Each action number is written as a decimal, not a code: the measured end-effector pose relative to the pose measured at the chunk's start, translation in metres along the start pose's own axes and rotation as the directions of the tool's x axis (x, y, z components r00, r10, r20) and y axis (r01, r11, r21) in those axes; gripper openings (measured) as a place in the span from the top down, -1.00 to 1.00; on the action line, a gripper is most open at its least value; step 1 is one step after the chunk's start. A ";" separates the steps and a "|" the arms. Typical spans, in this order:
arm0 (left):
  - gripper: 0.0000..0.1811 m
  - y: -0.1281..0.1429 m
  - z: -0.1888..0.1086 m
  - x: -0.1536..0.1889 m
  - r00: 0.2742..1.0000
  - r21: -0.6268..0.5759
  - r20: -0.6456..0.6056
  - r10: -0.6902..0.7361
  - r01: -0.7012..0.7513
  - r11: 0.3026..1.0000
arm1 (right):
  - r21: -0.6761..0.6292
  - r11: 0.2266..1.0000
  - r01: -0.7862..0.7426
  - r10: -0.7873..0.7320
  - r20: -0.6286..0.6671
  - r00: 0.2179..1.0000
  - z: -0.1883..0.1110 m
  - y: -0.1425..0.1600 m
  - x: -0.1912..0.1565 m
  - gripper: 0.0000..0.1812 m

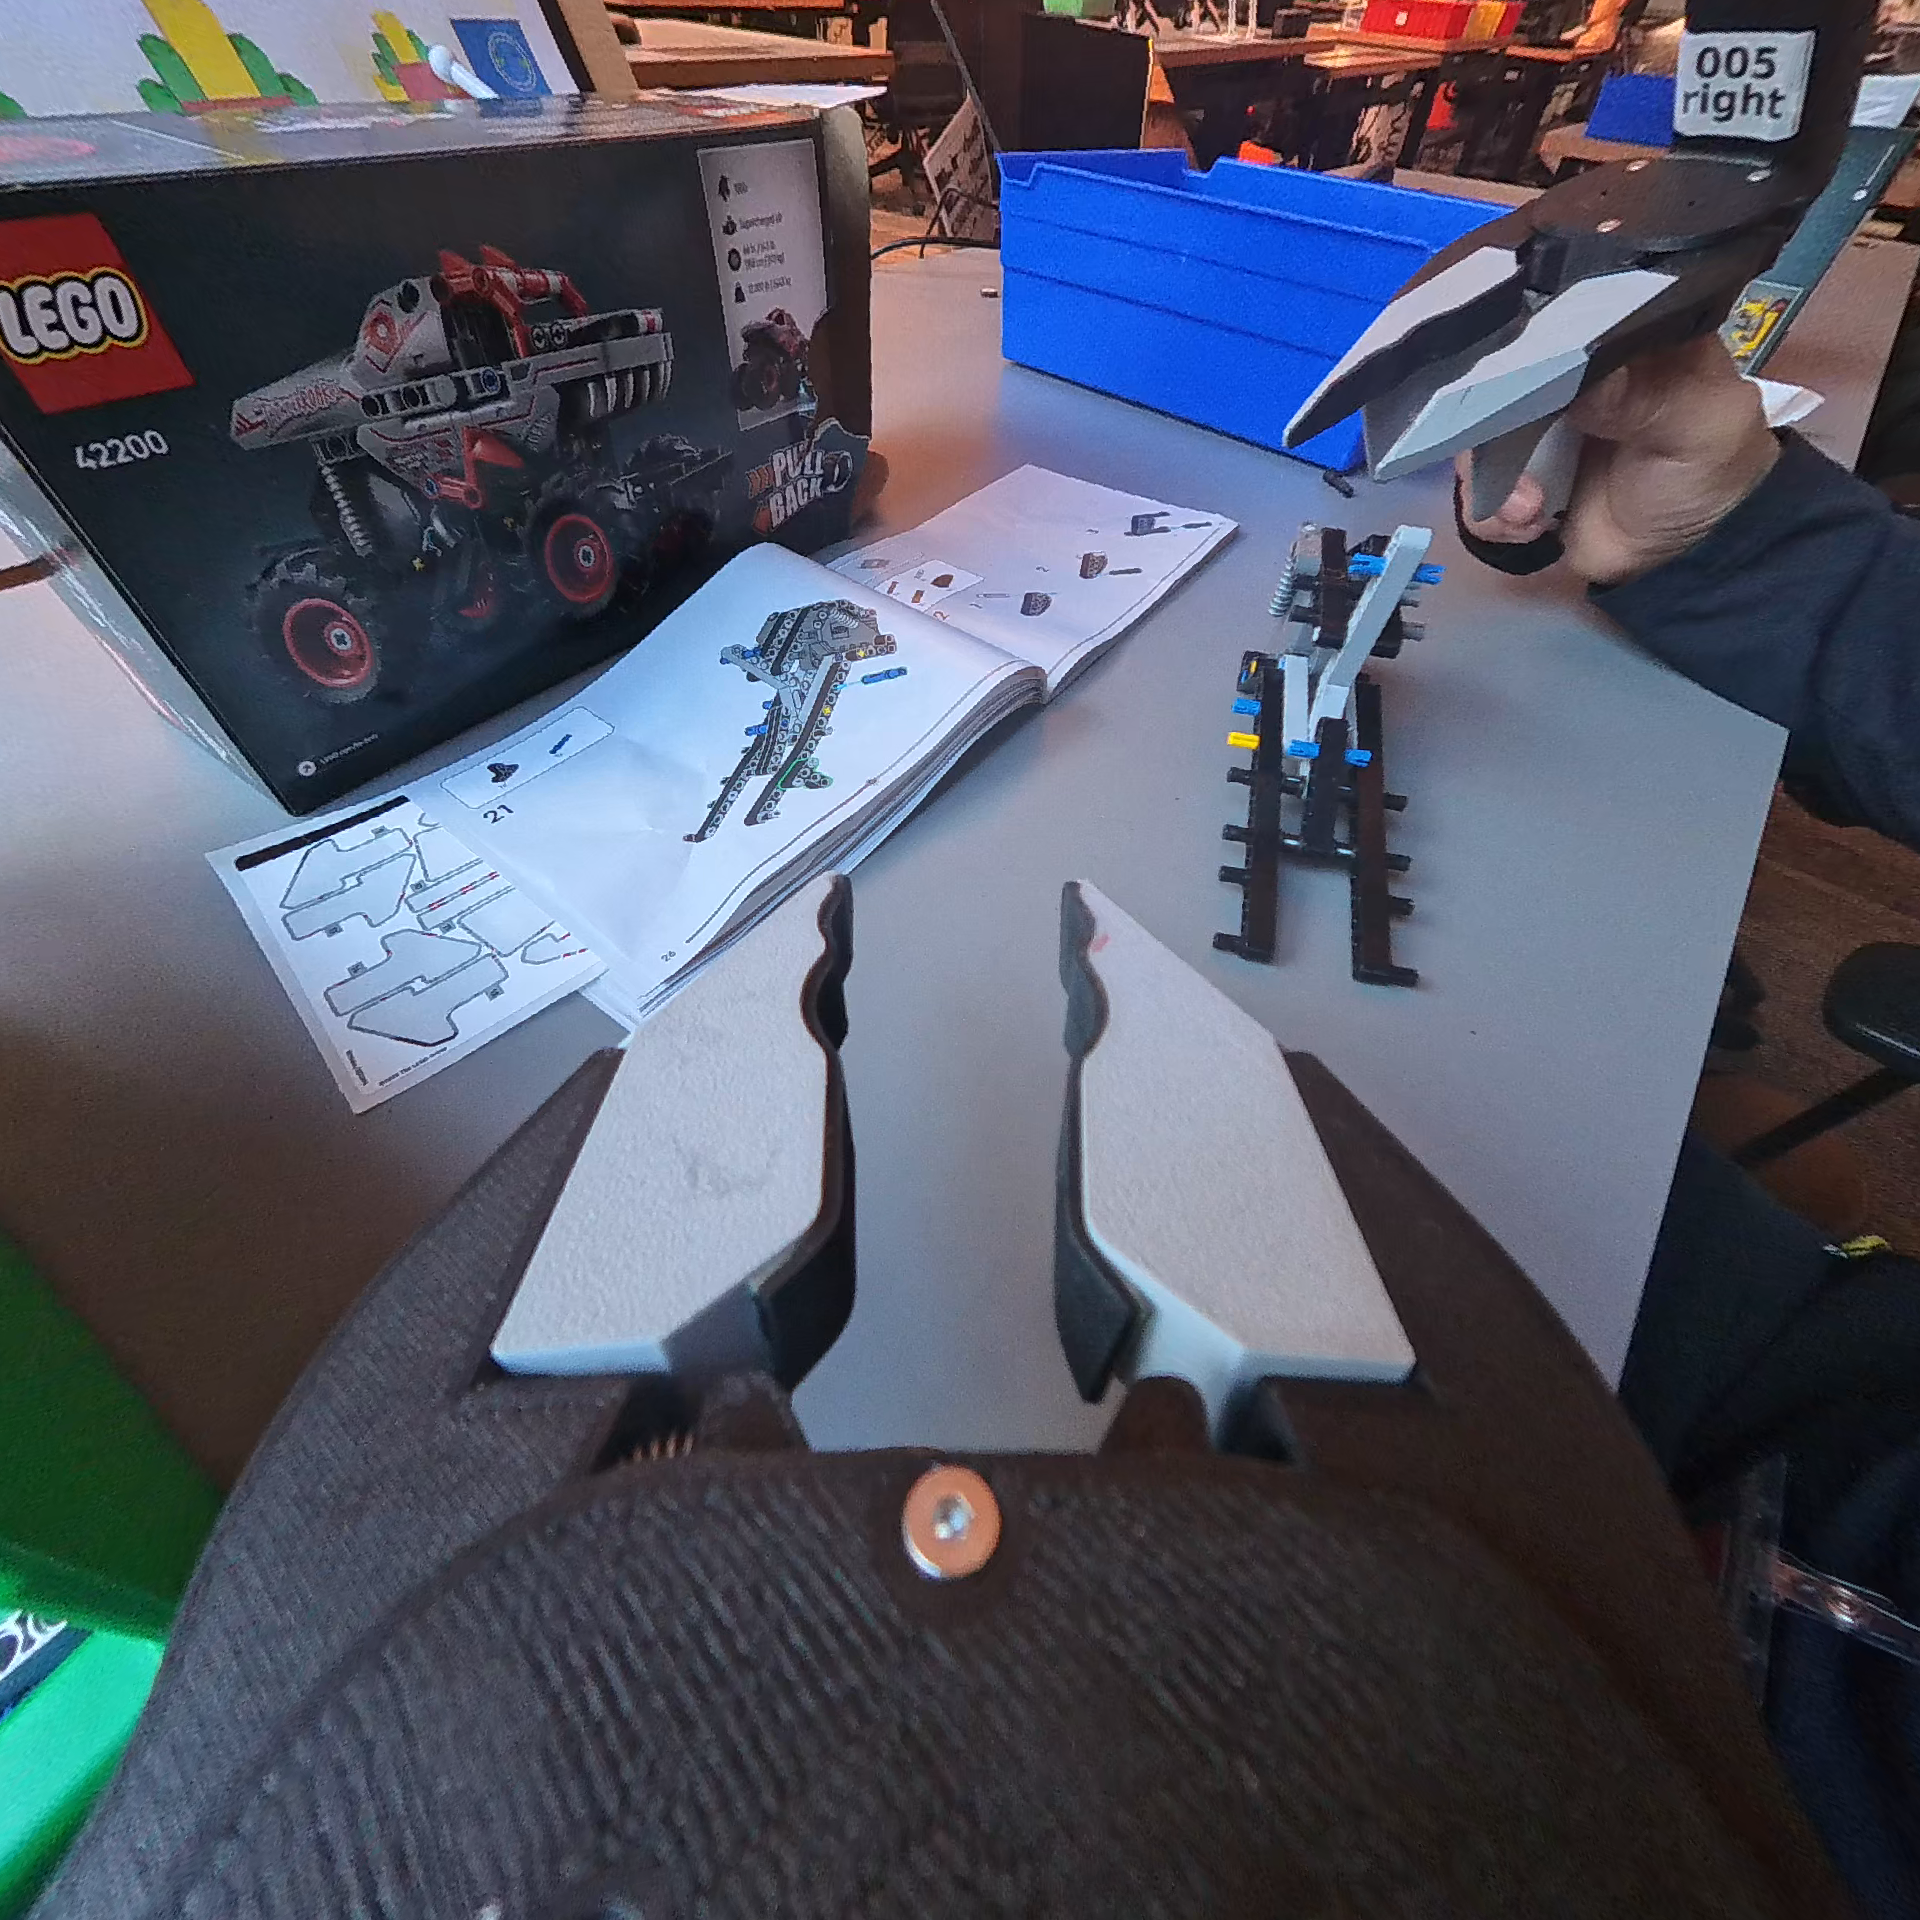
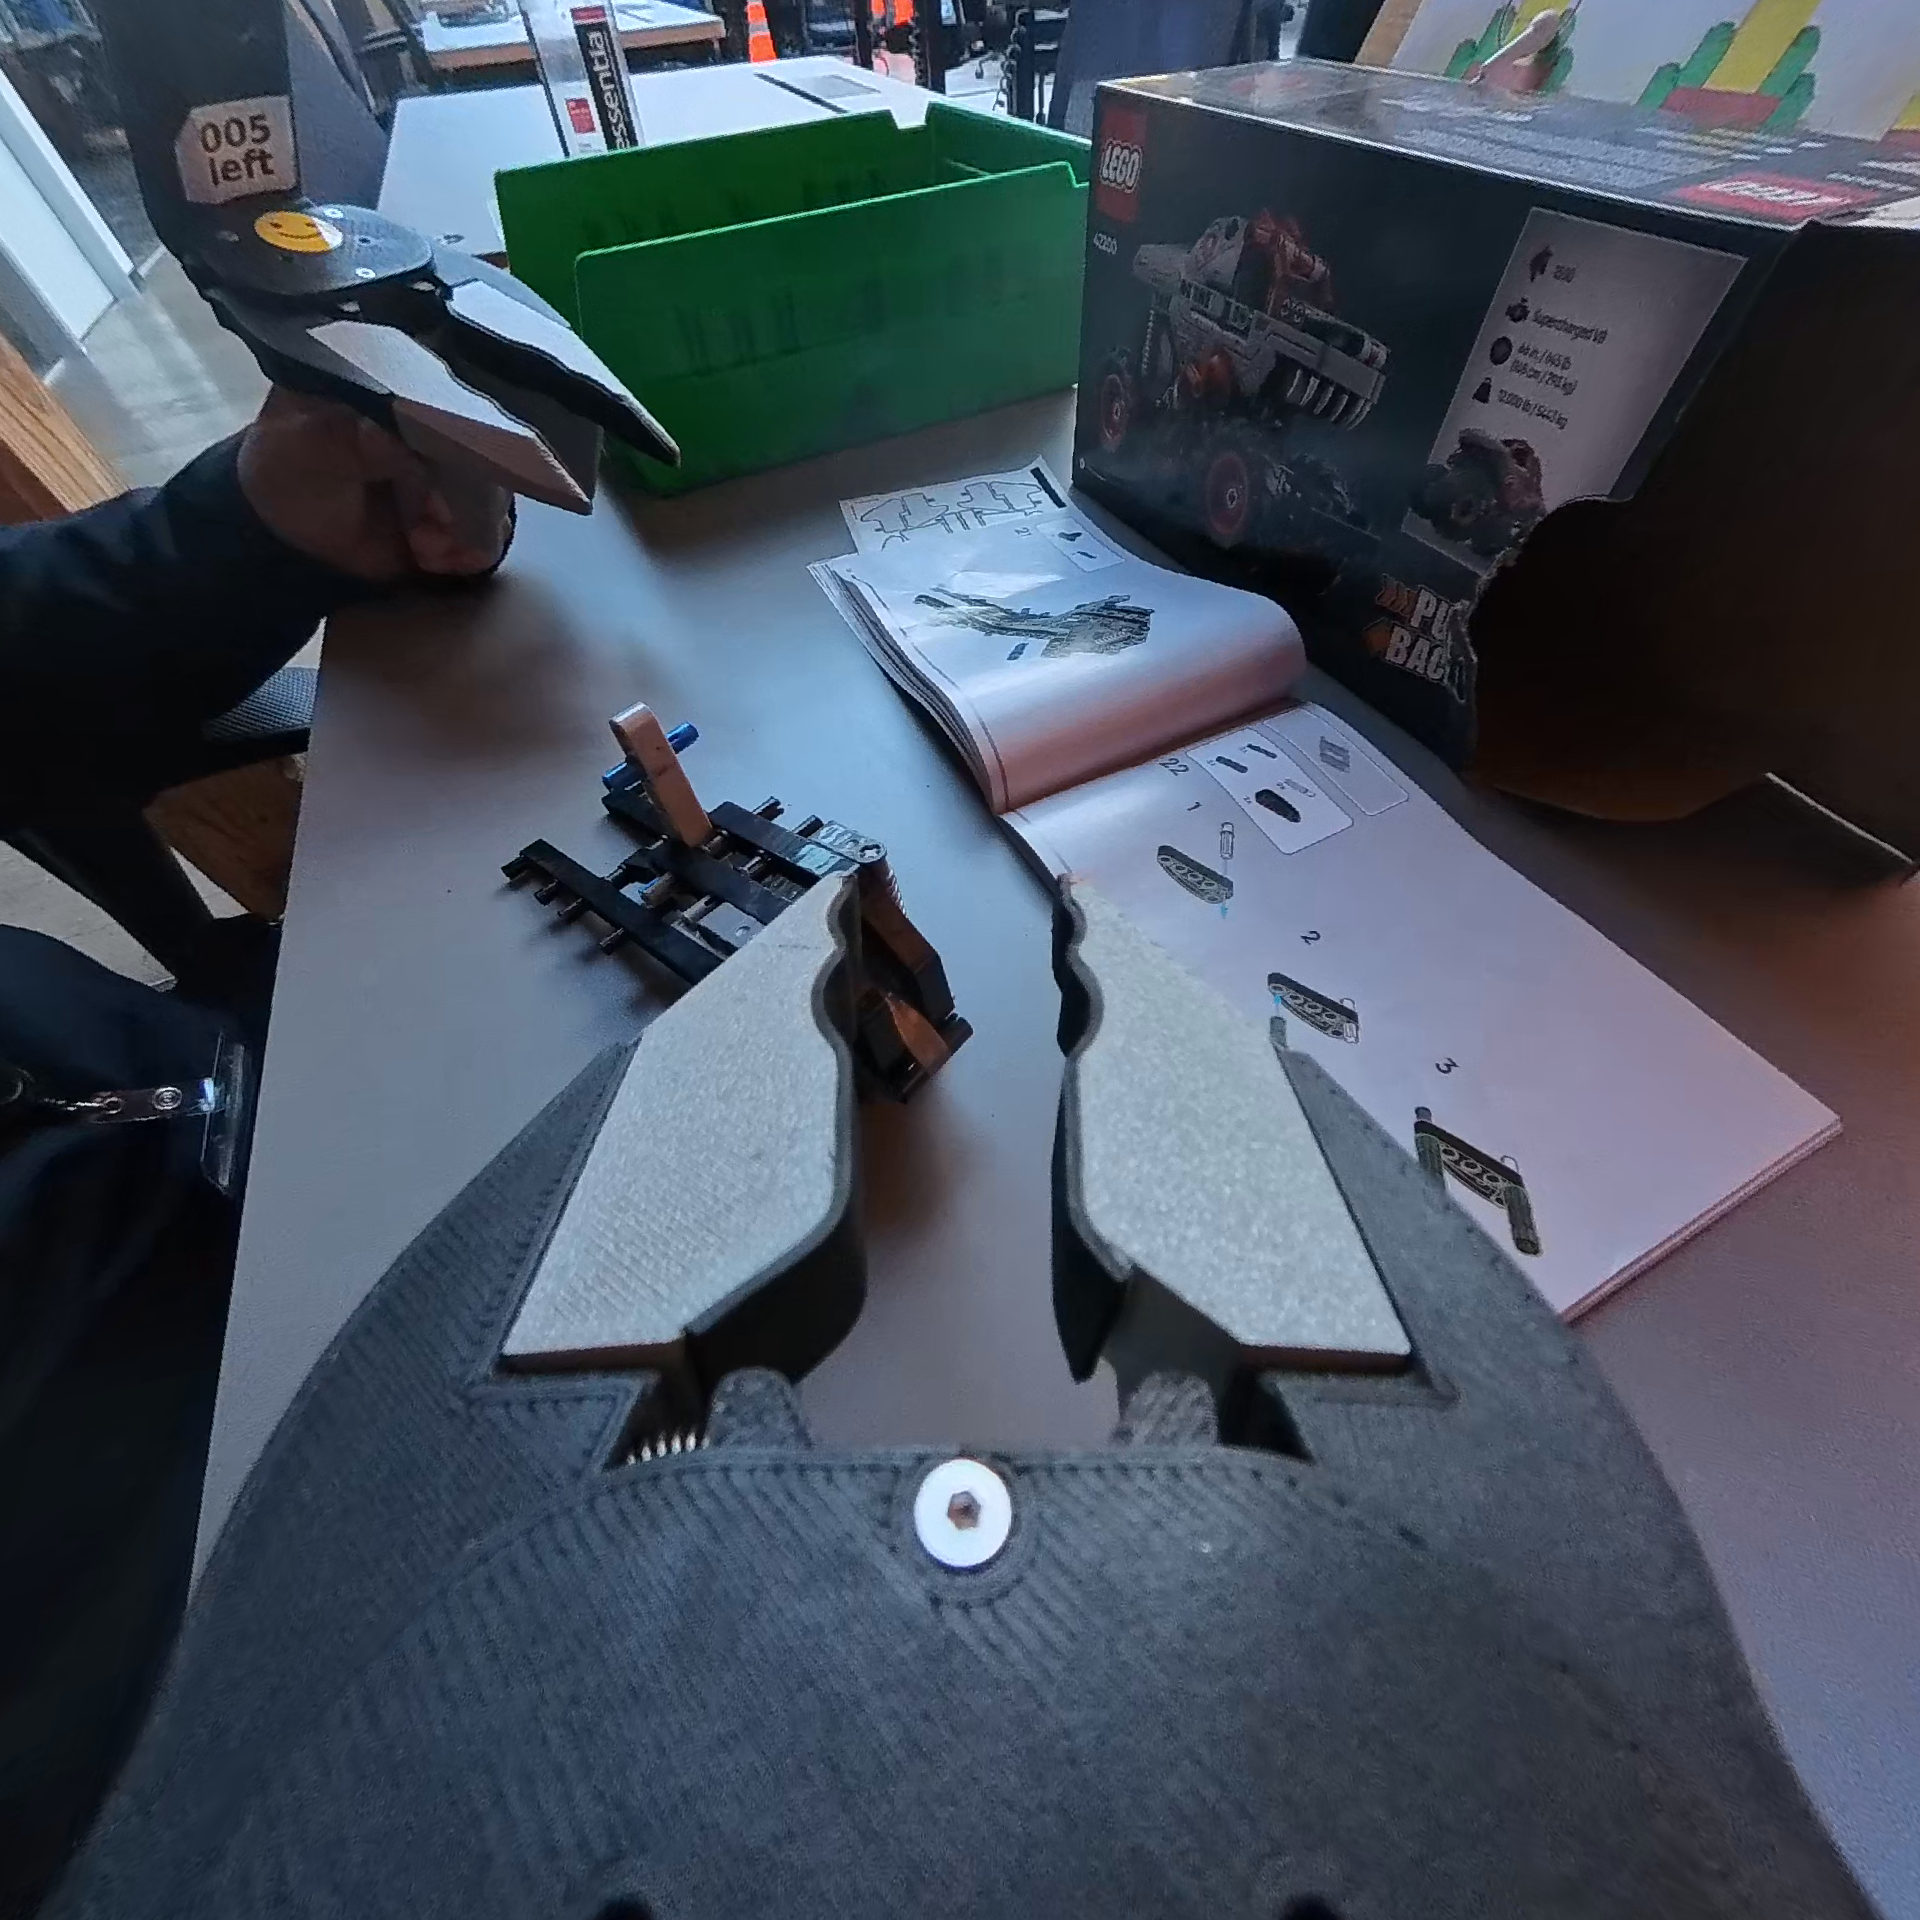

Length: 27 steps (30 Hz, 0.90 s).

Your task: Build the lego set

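A partly built frame (image 1: 1317, 769) of black beams, a grey arm and blue and yellow pins lies on the grey table (image 1: 987, 436). It also shows in the right wrist view (image 2: 717, 883), partly behind my right finger. The open instruction booklet (image 1: 790, 727) lies beside it, also in the right wrist view (image 2: 1195, 810). My left gripper (image 1: 954, 904) is open and empty, held above the table near the booklet. My right gripper (image 2: 958, 904) is open and empty above the frame's near end. Each gripper shows in the other's view: the right one (image 1: 1340, 442), the left one (image 2: 634, 478).
The set's box (image 1: 416, 436) stands behind the booklet, with a sticker sheet (image 1: 405, 935) in front of it. A blue bin (image 1: 1226, 281) stands at the far side, and a green bin (image 2: 800, 301) in the right wrist view. A small dark piece (image 1: 1338, 481) lies near the blue bin. One gripper's finger ends stand about 25 centimeters off the other's.
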<state>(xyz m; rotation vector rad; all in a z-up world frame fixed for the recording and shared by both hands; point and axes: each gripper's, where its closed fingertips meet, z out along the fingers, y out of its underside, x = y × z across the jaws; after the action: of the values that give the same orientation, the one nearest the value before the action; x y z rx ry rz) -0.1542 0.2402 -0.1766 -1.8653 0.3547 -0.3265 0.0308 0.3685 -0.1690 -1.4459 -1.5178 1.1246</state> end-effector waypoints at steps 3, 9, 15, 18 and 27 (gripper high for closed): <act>0.57 0.000 0.000 0.000 1.000 0.000 0.000 0.000 0.000 1.000 | 0.000 1.000 -0.001 0.001 0.001 1.000 0.000 0.000 0.000 0.63; 0.57 0.000 0.000 0.000 1.000 0.000 -0.001 0.000 0.000 1.000 | 0.004 1.000 -0.002 0.002 0.002 1.000 0.000 -0.001 0.000 0.63; 0.57 0.000 0.000 0.000 1.000 0.000 0.000 0.000 0.000 1.000 | 0.003 1.000 -0.001 0.001 0.003 1.000 0.000 -0.001 0.000 0.63; 0.57 0.000 0.000 0.000 1.000 -0.001 -0.001 0.000 0.000 1.000 | 0.003 1.000 0.003 -0.003 0.004 1.000 0.000 -0.001 -0.001 0.63; 0.58 0.000 0.000 0.000 1.000 0.000 0.000 0.000 0.000 1.000 | 0.003 1.000 0.003 -0.003 0.003 1.000 0.000 -0.001 -0.001 0.63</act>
<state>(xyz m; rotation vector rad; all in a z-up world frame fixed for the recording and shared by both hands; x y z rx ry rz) -0.1542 0.2402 -0.1768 -1.8657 0.3551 -0.3267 0.0307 0.3679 -0.1683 -1.4402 -1.5192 1.1275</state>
